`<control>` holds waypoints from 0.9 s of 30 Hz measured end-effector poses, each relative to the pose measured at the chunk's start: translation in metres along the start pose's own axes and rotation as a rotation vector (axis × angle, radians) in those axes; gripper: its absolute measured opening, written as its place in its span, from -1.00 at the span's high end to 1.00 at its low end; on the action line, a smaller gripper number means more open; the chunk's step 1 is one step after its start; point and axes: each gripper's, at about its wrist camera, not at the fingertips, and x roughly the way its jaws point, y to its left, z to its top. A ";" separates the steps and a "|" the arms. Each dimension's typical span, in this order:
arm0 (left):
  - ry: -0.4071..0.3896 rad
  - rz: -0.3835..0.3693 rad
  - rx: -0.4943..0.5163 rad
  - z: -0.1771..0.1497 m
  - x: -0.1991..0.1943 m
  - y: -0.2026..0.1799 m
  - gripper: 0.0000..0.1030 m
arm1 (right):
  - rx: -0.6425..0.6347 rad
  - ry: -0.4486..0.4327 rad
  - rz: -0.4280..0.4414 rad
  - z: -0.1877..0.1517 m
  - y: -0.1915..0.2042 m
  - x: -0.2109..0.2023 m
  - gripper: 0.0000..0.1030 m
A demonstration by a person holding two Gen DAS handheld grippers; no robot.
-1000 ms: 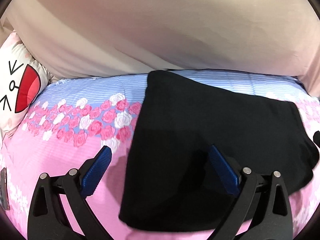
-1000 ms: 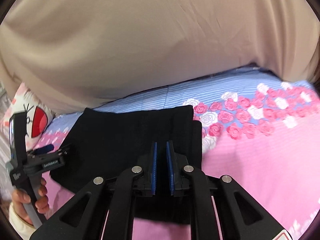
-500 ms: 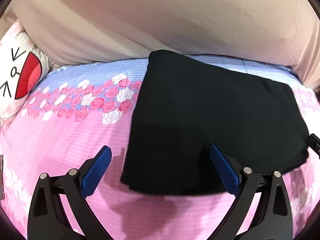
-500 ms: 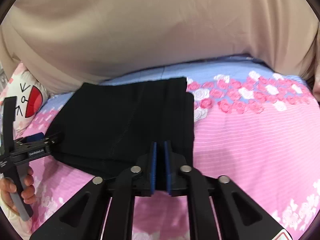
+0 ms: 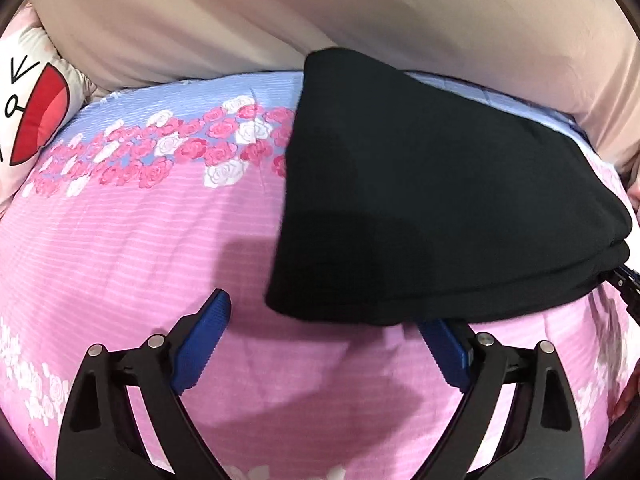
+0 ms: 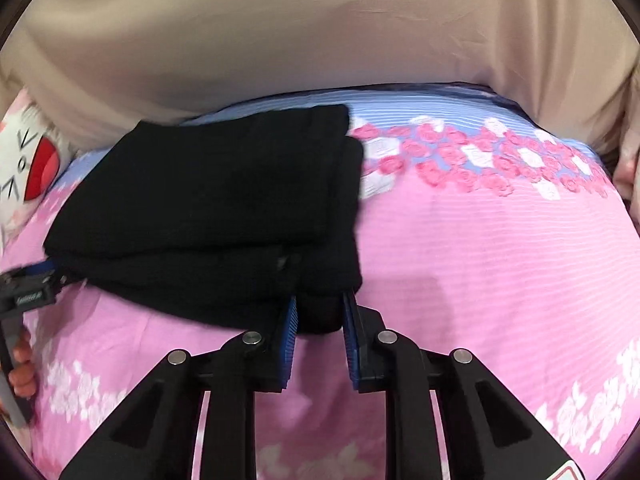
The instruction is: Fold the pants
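One folded black pants (image 5: 432, 208); one floral bedsheet (image 5: 132, 256); one cartoon pillow (image 5: 28, 108); two grippers (image 5: 320, 340) (image 6: 318, 320).

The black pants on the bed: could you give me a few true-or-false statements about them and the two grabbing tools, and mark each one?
1. The black pants lie folded in layers on the pink floral bedsheet. True.
2. The left gripper has its jaws clamped shut on the sheet. False: they stand wide apart, one blue pad out on the sheet, the other at the pants' near edge.
3. A bunched corner of the pants sits between the right gripper jaws, which are closing. True.
4. The pants hang in the air, clear of the bed. False: they rest on it.
5. A cartoon pillow lies on top of the pants. False: it sits apart, at the bed's edge.
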 end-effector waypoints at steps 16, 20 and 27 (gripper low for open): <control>-0.219 0.039 0.043 0.009 -0.069 -0.029 -0.86 | 0.076 -0.213 0.158 0.003 0.022 -0.059 0.56; -0.082 0.086 -0.013 0.037 -0.017 -0.014 -0.88 | 0.031 -0.070 0.083 0.029 0.026 0.003 1.00; -0.112 0.059 -0.025 0.028 -0.030 -0.006 -0.87 | 0.148 -0.127 0.166 0.024 0.001 -0.024 0.77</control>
